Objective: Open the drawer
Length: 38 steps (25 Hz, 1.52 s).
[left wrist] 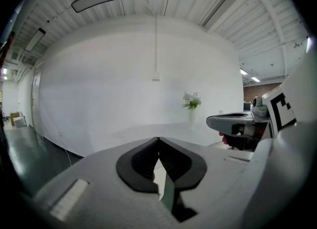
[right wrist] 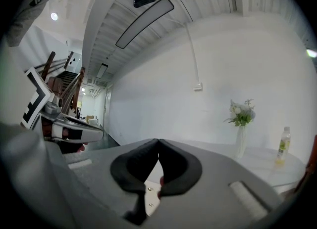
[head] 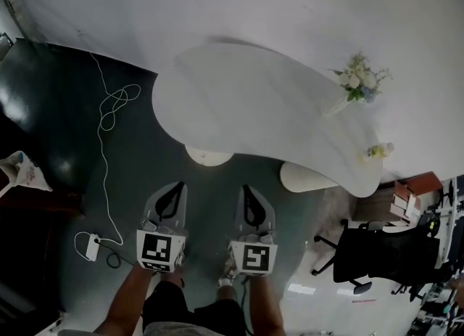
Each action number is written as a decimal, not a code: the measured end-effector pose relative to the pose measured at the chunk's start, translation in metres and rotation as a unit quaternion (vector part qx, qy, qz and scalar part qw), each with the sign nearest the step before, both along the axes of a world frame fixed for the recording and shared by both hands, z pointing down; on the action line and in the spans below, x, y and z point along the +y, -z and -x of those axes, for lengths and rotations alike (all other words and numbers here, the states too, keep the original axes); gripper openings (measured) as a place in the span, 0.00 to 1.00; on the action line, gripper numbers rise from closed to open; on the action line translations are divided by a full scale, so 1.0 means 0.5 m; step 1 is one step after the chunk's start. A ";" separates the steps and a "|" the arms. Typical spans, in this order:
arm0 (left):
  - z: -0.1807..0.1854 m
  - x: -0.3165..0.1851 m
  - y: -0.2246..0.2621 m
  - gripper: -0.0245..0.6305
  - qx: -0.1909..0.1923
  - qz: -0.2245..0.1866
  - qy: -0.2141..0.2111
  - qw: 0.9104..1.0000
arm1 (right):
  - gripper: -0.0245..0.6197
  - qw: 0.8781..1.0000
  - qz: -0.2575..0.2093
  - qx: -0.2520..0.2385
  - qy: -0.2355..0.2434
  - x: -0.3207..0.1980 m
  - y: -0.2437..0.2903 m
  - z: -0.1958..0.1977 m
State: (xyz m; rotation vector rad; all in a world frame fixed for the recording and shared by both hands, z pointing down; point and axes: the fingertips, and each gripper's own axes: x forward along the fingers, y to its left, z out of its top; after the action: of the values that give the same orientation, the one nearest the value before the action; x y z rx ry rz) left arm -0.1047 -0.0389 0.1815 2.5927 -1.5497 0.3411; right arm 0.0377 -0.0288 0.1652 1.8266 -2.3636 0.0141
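No drawer shows in any view. In the head view my left gripper (head: 174,186) and right gripper (head: 251,191) are held side by side above the dark floor, short of a white curved table (head: 254,102). Both are shut, the tips meeting with nothing between them. The left gripper view has my left gripper (left wrist: 158,139) pointing at the table and a white wall, with the right gripper (left wrist: 237,121) beside it. In the right gripper view the shut right gripper (right wrist: 158,141) points the same way, the left gripper (right wrist: 74,129) at its left.
A vase of flowers (head: 355,84) and a small bottle (head: 377,151) stand on the table's right part. Two round pedestals (head: 208,155) carry the table. A white cable (head: 109,109) with a plug block (head: 90,246) lies on the floor at left. A black office chair (head: 384,255) stands at right.
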 end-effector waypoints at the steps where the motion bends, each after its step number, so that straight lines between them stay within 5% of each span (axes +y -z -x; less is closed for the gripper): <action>1: -0.001 -0.010 -0.018 0.05 0.001 0.001 -0.002 1.000 | 0.05 1.000 0.003 0.000 -0.001 -0.010 -0.020 0.002; 14: -0.012 -0.106 -0.260 0.05 -0.015 0.017 -0.011 1.000 | 0.05 0.999 0.042 -0.028 -0.004 -0.107 -0.291 -0.012; 38: -0.034 -0.186 -0.723 0.05 -0.026 0.031 -0.053 0.998 | 0.05 0.997 0.081 0.010 0.007 -0.167 -0.763 0.022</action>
State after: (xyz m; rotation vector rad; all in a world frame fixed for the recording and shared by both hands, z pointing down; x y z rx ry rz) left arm -0.0877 -0.1319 0.5430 2.6433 -1.3971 0.4619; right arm 0.0269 -0.1121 0.5469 1.7269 -2.2874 0.1807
